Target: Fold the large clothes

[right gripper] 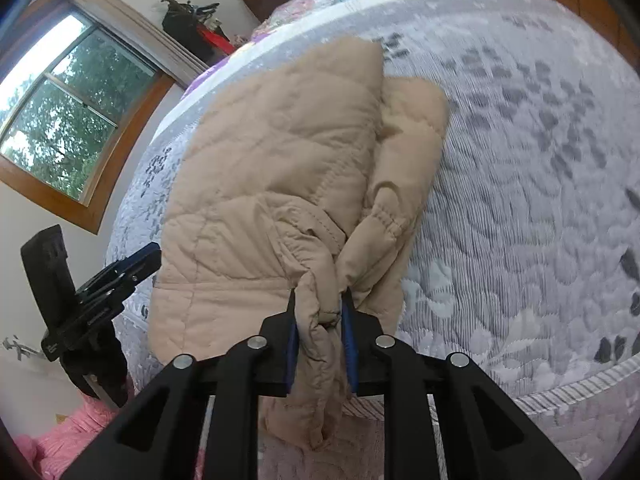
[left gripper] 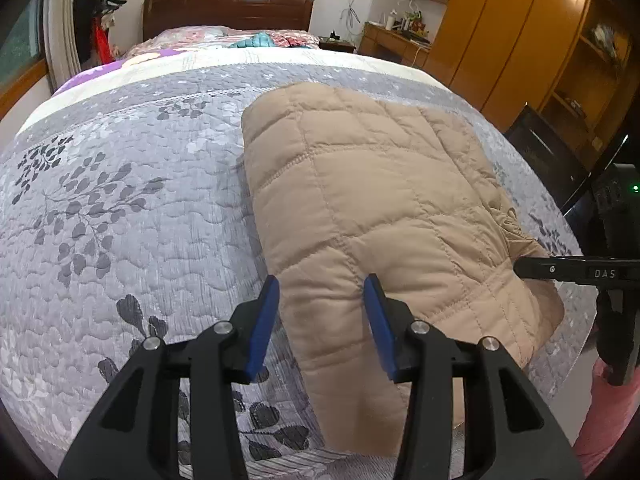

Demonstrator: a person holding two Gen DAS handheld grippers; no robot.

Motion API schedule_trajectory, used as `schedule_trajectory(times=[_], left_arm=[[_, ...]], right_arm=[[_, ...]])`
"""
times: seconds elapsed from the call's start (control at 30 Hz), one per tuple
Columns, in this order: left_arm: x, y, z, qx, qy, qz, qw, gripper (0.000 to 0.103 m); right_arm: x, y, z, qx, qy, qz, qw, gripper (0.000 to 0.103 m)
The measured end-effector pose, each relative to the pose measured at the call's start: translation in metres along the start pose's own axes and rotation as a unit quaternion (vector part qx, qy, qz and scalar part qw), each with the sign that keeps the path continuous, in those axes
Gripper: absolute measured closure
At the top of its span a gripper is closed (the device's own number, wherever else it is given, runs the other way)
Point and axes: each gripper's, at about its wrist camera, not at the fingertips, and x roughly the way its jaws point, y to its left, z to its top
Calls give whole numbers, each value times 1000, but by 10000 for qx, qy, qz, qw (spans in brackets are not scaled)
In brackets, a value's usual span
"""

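A tan quilted jacket (left gripper: 360, 184) lies folded on the grey leaf-patterned quilt (left gripper: 120, 200), its near end hanging over the bed's front edge. My left gripper (left gripper: 322, 280) is open, its blue pads either side of the jacket's near left edge with the fabric lying loose between them. In the right wrist view the jacket (right gripper: 280, 152) bunches toward my right gripper (right gripper: 318, 300), which is shut on a gathered fold by the elastic cuff (right gripper: 384, 216). The left gripper (right gripper: 148, 258) shows at the jacket's left side. The right gripper (left gripper: 520, 268) reaches the jacket's right edge.
The quilt (right gripper: 520, 200) spreads wide around the jacket. Pillows and bedding lie by the dark headboard (left gripper: 228, 12). A wooden wardrobe (left gripper: 512, 20) and desk (left gripper: 392, 40) stand to the right, a window (right gripper: 60, 112) and a coat stand (left gripper: 100, 12) to the left. A person's pink clothing (right gripper: 72, 440) is at the bed's foot.
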Motion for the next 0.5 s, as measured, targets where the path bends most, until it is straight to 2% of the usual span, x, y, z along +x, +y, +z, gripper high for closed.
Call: schedule_trajectory(times=[0.4,0.47,0.5], left_arm=[[21,4,-9,-66,110,-101,9999,55],[19,5,-9,-73,108,-114,9998,55],[17,5,-8,-58,100,-118,9999,55]], right_arm=[[22,-9,-9,-43,9,-75,10000,79],[18,-5,-9,-124,-30,-123,9998,75],[13,-3,-10,-163,-51,-193,9997,69]])
